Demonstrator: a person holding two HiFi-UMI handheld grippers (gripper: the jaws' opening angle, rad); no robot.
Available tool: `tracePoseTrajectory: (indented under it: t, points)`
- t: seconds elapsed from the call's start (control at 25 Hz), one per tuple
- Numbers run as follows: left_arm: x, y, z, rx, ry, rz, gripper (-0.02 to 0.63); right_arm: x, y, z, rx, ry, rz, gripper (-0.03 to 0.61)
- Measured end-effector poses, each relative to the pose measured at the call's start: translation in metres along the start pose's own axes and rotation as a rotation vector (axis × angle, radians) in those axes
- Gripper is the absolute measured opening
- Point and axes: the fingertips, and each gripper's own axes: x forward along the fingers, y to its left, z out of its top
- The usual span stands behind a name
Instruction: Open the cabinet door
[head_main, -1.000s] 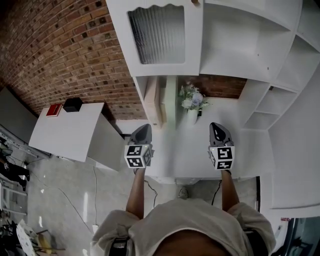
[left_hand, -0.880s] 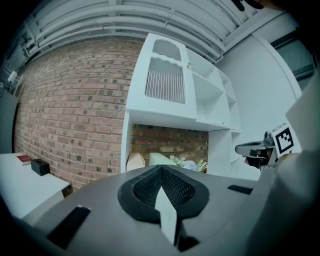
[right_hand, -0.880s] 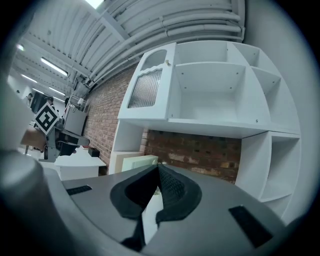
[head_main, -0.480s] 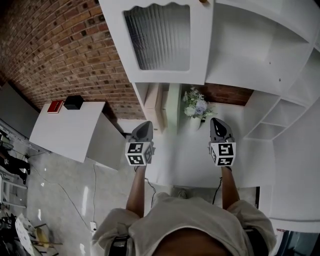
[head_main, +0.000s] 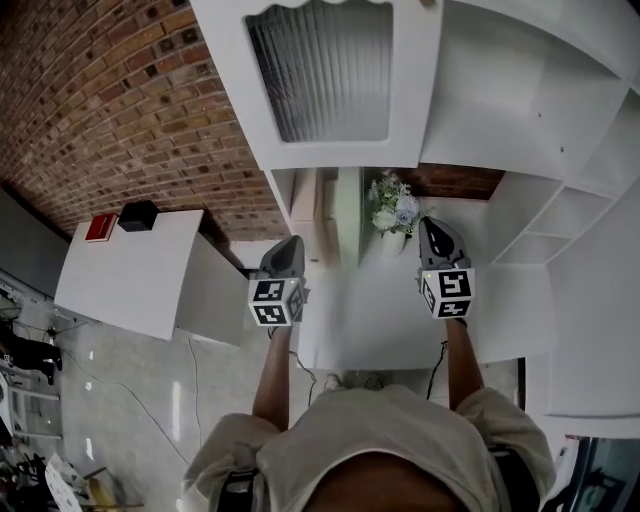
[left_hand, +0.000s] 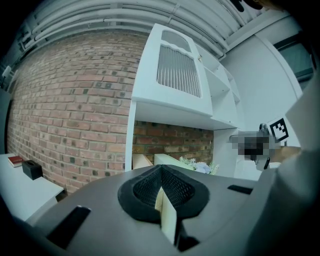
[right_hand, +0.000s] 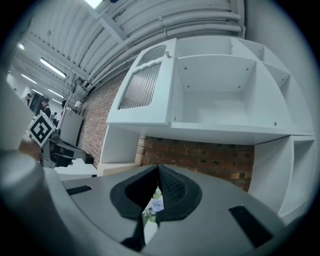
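**Ahead of and Above Both Grippers: Cabinet Door Closed**

At your hands, the left gripper (head_main: 290, 243) and right gripper (head_main: 430, 225) are held side by side and well apart, both pointing toward the cabinet unit. In the left gripper view, the left gripper's jaws are together at the tips, with nothing between the pads. In the right gripper view, the right gripper's jaws are also together and hold nothing.

Below both grippers lies the white countertop (head_main: 380, 320).

Just beyond the tips, between the two grippers and nearer the right one, a vase of flowers (head_main: 393, 212) stands in the open recess. The right gripper view shows the flowers through the slot beneath its jaws.

Above and ahead of the left gripper hangs the cabinet door (head_main: 320, 80), which is white with a ribbed glass panel. It appears to lie flat against its cabinet, and neither gripper touches it. Its small knob (right_hand: 169, 54) is at the edge nearest the right gripper.

Above the right gripper are the open shelves (head_main: 500, 90).

To the far left of the left gripper, a brick wall (head_main: 120, 100) backs a white side table (head_main: 140, 270). The table carries a red book (head_main: 100, 227) and a black box (head_main: 138, 215).
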Motion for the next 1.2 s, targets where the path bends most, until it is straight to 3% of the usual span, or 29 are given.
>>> tracePoseTrajectory:
  t: [0.4, 0.56, 0.64, 1.2]
  points:
    - [-0.004, 0.015, 0.003, -0.023, -0.011, -0.044, 0.026, 0.026, 0.015, 0.071, -0.040, -0.091, 0.068, 0.198]
    - [-0.008, 0.018, 0.002, -0.030, -0.019, -0.044, 0.026, 0.038, 0.009, 0.102, -0.069, -0.157, 0.059, 0.321]
    - [-0.012, 0.019, 0.000, -0.035, -0.021, -0.041, 0.026, 0.044, 0.007, 0.115, -0.074, -0.177, 0.065, 0.347]
    - [-0.026, 0.034, 0.001, -0.049, -0.032, -0.014, 0.026, 0.095, -0.007, 0.166, 0.056, -0.210, 0.097, 0.382]
